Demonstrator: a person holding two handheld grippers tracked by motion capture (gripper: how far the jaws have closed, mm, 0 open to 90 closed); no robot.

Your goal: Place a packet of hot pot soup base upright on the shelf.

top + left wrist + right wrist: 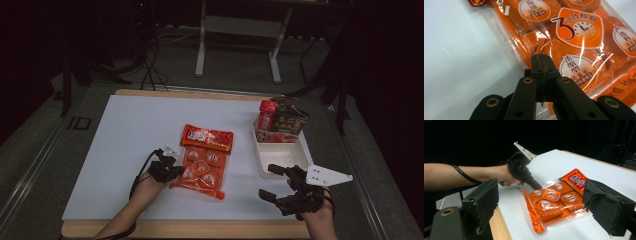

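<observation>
- Pinching the clear left edge of the orange packet (202,162), the left tongs (175,171) sit lower left of centre.
- Right tongs (272,181) gape spread at lower right, well apart from it.

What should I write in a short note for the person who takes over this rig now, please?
Left claw: shut, its tips pinching the clear film at the edge of the orange packet.
Right claw: open, holding nothing, near the front right of the table.
Orange packet: flat on the white table, middle front.
White bin: on the right; a red packet and a dark packet stand at its far end, its near part looks free.
Done: those two packets are in the bin.
Left, probably: carry the orange packet to the bin.
</observation>
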